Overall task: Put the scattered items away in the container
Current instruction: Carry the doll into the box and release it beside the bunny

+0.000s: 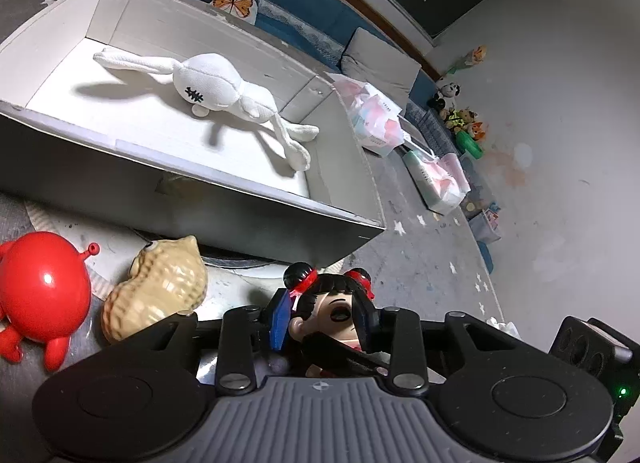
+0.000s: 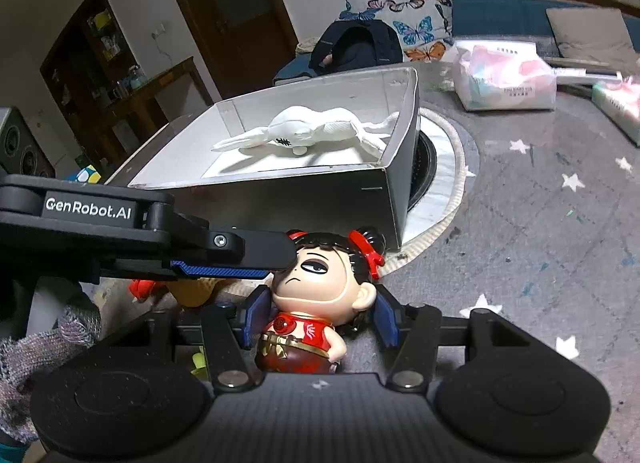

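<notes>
A doll figure with black hair buns and a red outfit (image 2: 316, 303) stands on the grey star rug in front of the open cardboard box (image 2: 320, 199). My left gripper (image 1: 324, 323) is shut on the doll's head (image 1: 332, 307); its finger (image 2: 240, 259) shows pressing the head in the right wrist view. My right gripper (image 2: 320, 323) has its blue pads either side of the doll's body with gaps showing. A white plush rabbit (image 1: 216, 95) lies inside the box (image 1: 192, 183). A red crab toy (image 1: 40, 291) and a peanut toy (image 1: 156, 295) lie left of the doll.
Tissue packs (image 1: 376, 119) (image 2: 504, 79) lie on the rug beyond the box. A butterfly cushion (image 2: 404, 27) and a dark backpack (image 2: 356, 47) sit behind. Small toys (image 1: 464, 115) line the far wall. A round white mat (image 2: 444, 167) lies under the box.
</notes>
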`<action>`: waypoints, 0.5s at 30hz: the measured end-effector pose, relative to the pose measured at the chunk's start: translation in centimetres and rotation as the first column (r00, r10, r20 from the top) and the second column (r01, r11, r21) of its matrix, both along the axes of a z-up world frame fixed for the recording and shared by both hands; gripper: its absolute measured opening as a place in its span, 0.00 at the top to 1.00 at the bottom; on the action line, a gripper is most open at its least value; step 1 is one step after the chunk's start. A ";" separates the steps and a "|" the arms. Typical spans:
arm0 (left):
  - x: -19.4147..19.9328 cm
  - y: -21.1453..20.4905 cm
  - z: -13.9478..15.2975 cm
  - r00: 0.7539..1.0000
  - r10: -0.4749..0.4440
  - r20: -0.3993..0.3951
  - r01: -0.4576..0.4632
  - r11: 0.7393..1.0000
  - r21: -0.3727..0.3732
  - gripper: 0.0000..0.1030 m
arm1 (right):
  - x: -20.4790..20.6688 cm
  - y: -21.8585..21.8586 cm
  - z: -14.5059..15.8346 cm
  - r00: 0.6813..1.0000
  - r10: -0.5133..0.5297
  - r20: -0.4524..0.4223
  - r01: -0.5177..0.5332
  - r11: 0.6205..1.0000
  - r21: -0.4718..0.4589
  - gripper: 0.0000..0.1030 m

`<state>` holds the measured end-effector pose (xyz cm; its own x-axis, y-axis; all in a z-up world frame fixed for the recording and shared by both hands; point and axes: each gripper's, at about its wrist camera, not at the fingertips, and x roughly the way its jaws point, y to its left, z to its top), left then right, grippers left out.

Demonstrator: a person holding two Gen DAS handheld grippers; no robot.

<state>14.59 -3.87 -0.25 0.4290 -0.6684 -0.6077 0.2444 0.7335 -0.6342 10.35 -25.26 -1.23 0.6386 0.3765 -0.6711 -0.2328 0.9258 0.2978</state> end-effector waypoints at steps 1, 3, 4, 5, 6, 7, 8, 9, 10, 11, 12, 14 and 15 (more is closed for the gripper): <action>-0.1 0.0 0.1 1.000 0.000 0.005 0.000 1.000 -0.005 0.65 | -0.1 0.0 0.1 1.000 -0.001 0.005 0.001 1.000 -0.001 0.46; -0.4 0.0 0.5 1.000 0.000 0.015 0.000 1.000 -0.013 0.65 | -0.5 -0.1 0.5 1.000 -0.003 0.018 0.003 1.000 -0.001 0.46; -0.5 0.0 0.7 1.000 0.000 0.022 0.000 1.000 -0.017 0.65 | -0.6 -0.1 0.7 1.000 -0.004 0.024 0.004 1.000 -0.001 0.46; -0.6 -0.1 1.0 1.000 0.001 0.029 0.000 1.000 -0.019 0.65 | -0.8 -0.1 1.0 0.999 -0.004 0.032 0.004 1.000 -0.005 0.46; -0.8 -0.1 1.3 0.999 0.000 0.039 0.000 1.000 -0.022 0.65 | -0.9 -0.1 1.3 0.999 -0.004 0.043 0.005 1.000 -0.009 0.46; -1.0 -0.1 1.7 0.999 0.001 0.050 0.001 1.000 -0.025 0.65 | -1.1 -0.1 1.6 0.998 -0.005 0.055 0.005 1.000 -0.014 0.46; -1.1 -0.1 2.1 0.998 0.002 0.061 0.000 1.000 -0.030 0.65 | -1.3 0.0 2.1 0.998 -0.005 0.070 0.006 1.000 -0.019 0.46; -1.2 -0.1 2.5 0.997 0.003 0.074 -0.001 0.999 -0.036 0.65 | -1.5 0.0 2.5 0.996 -0.006 0.085 0.008 1.000 -0.022 0.46; -1.3 -0.1 2.9 0.996 0.005 0.087 -0.002 0.999 -0.041 0.65 | -1.6 0.0 3.0 0.995 -0.006 0.099 0.009 1.000 -0.025 0.46; -1.4 -0.1 3.4 0.995 0.008 0.101 -0.003 0.999 -0.047 0.65 | -1.6 0.0 3.4 0.994 -0.006 0.110 0.009 1.000 -0.026 0.46; -1.4 -0.1 3.8 0.993 0.012 0.114 -0.006 0.999 -0.053 0.65 | -1.6 0.1 3.8 0.993 -0.006 0.120 0.010 1.000 -0.028 0.46; -1.3 0.0 4.6 0.990 0.019 0.138 -0.011 0.998 -0.058 0.65 | -1.4 0.2 4.8 0.989 -0.001 0.148 0.007 0.999 -0.039 0.46; -1.1 0.0 5.0 0.989 0.024 0.149 -0.015 0.998 -0.061 0.65 | -1.2 0.3 5.2 0.987 0.002 0.158 0.005 0.999 -0.043 0.46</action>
